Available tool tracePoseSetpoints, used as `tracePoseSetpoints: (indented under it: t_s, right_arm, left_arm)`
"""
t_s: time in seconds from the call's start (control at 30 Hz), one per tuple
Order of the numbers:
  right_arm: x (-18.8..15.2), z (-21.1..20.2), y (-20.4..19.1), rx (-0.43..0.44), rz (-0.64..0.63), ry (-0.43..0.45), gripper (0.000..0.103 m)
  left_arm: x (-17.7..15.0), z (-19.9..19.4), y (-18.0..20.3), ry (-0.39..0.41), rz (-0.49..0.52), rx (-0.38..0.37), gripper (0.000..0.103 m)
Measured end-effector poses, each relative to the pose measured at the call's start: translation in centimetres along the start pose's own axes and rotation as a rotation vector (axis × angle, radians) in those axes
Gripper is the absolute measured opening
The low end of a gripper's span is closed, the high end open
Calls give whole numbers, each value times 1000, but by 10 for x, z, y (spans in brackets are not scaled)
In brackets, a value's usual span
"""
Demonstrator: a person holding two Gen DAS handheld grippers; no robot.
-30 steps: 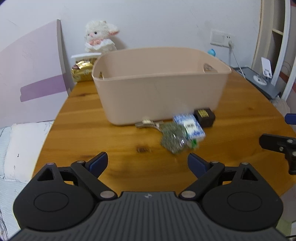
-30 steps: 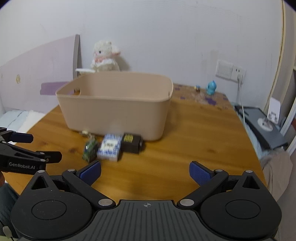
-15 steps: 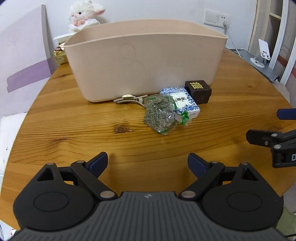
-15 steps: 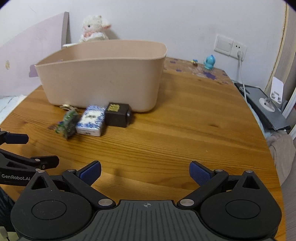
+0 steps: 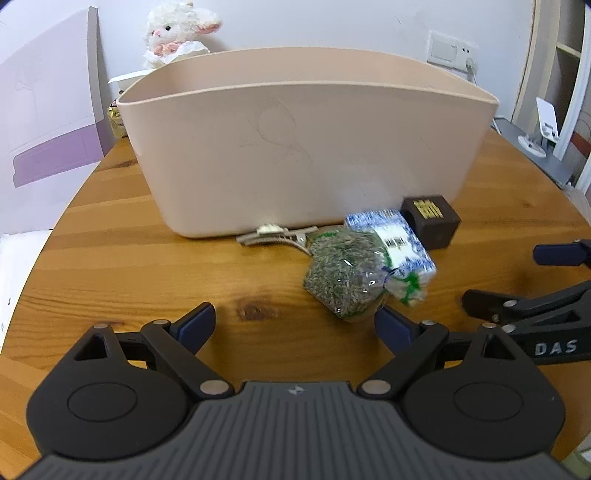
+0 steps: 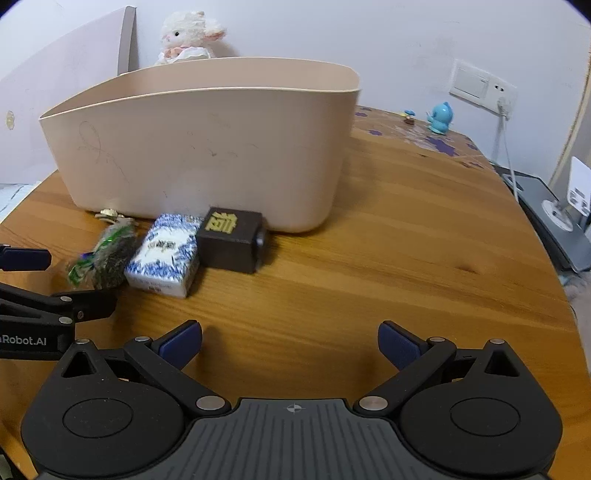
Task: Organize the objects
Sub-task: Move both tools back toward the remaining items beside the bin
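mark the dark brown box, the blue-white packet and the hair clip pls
dark brown box [image 6: 229, 236], right wrist view, top face by the gold character
blue-white packet [image 6: 164, 254], right wrist view, middle of top face
hair clip [image 5: 275, 233], left wrist view, middle of its body

Observed: white wall [image 6: 332, 33] bearing switch-and-socket plate [image 6: 480, 83], cable plugged in. Round wooden table [image 6: 406, 240]. Lilac panel [image 5: 48, 122] at left. White shelving [image 5: 569, 74] at right.

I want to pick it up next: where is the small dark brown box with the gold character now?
The dark brown box stands on the wooden table against the beige bin's front wall, at the right end of the row, touching the blue-and-white packet.
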State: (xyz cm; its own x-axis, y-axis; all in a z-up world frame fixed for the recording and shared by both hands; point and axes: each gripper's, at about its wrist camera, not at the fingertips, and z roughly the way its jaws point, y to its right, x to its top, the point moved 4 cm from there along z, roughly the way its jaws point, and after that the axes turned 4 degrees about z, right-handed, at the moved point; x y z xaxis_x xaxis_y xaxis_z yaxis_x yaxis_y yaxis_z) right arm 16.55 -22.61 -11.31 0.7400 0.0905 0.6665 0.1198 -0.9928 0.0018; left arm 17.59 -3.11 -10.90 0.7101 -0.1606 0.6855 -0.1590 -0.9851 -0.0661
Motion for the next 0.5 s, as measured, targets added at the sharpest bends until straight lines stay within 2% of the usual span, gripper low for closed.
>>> tracePoseSetpoints:
  t_s: [0.23,0.5]
  right_arm:
    - [14,16,-10,-1,-21,18,103]
    - [30,30,-11,37,4,36,103]
  left_arm:
    - [11,10,-6,17,-1,-4,94]
    - [22,14,-14,42,-11,-25,93]
